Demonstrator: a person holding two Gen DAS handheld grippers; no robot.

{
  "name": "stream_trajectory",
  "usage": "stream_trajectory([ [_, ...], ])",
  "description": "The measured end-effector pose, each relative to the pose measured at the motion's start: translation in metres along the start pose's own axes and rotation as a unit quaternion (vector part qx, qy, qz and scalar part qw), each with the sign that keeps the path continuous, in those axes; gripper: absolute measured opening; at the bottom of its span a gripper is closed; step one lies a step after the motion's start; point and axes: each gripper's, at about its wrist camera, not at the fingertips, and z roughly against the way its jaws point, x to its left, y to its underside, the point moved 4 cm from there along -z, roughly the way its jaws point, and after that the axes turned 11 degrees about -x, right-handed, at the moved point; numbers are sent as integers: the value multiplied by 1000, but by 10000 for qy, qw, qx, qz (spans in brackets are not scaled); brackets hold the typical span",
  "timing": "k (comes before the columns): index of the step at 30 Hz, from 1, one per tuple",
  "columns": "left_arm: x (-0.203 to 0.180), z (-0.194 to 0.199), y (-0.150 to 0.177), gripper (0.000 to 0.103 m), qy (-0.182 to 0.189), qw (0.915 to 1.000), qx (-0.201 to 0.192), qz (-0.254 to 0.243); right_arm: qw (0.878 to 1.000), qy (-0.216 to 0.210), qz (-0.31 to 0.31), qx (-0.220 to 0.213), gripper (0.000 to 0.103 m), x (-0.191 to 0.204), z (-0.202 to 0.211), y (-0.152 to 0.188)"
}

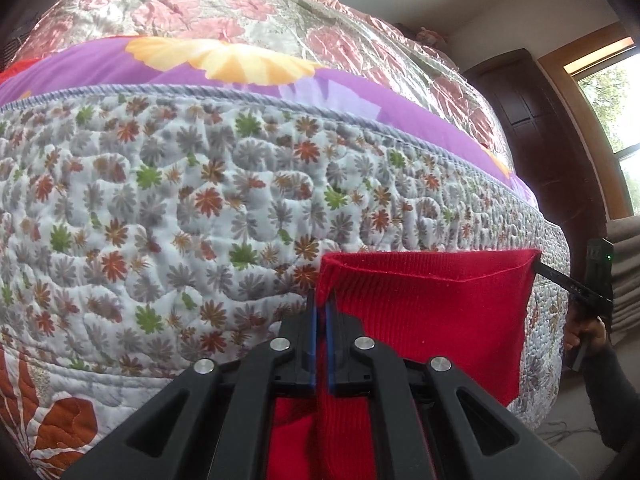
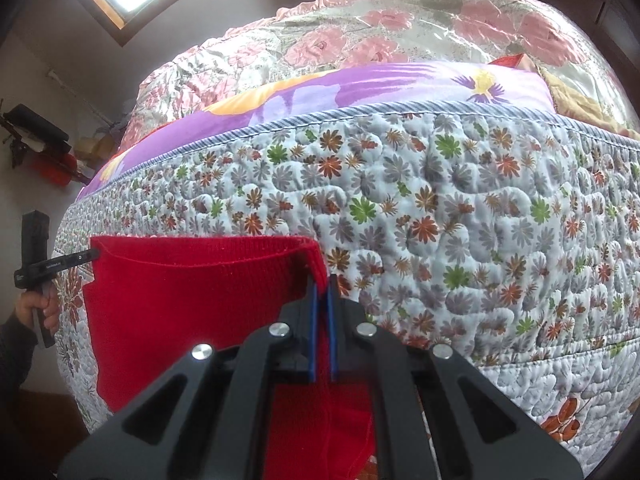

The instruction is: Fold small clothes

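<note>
a: where is the red knit garment [image 1: 432,308] held?

b: it is hung in the air in front of the quilted bedspread [image 1: 180,200], stretched by its top edge between the two grippers. one top corner is pinched by the left gripper [image 1: 322,312], the other by the right gripper [image 2: 322,300]. on both, the jaws are pressed together on the cloth, with red fabric drawn down between the blue pads.

a: how is it expected to handle?

b: it is judged to be light, soft and limp. a ribbed knit is seen, so some stretch and sag is likely between the corners; a loose fold is already shown below the top hem.

a: where should it be taken hold of?

b: the corners at the hem are judged best, where the doubled edge is thicker and less likely to be pulled out of the pads.
</note>
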Motion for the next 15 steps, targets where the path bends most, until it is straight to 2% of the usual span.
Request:
stream_trajectory([
  [2, 3, 2, 0, 9, -111, 9999, -61, 106, 10000, 8, -52, -37, 13, -1, -1, 1],
  [3, 3, 9, -1, 15, -246, 9994, -192, 137, 9998, 32, -138, -116, 18, -3, 3, 1],
  [5, 0, 27, -2, 21, -520, 9974, -487, 81, 9991, 65, -306, -297, 18, -4, 18, -1],
  [7, -17, 45, 0, 21, -234, 9970, -741, 1, 9985, -105, -356, -415, 18, 5, 31, 0],
  [8, -29, 47, 5, 22, 13, 9973, -727, -66, 9982, -188, -354, -438, 18, 10, 34, 1],
  [11, -53, 32, 20, 24, 445, 9977, -423, -273, 9986, -330, -242, -329, 18, 25, 26, 6],
  [14, -50, 7, 31, 24, 366, 9987, -182, -291, 9987, -286, -397, -106, 18, 16, 1, 14],
  [15, -44, -1, 34, 24, 283, 9993, -131, -212, 9986, -224, -476, -63, 11, 9, -6, 16],
])
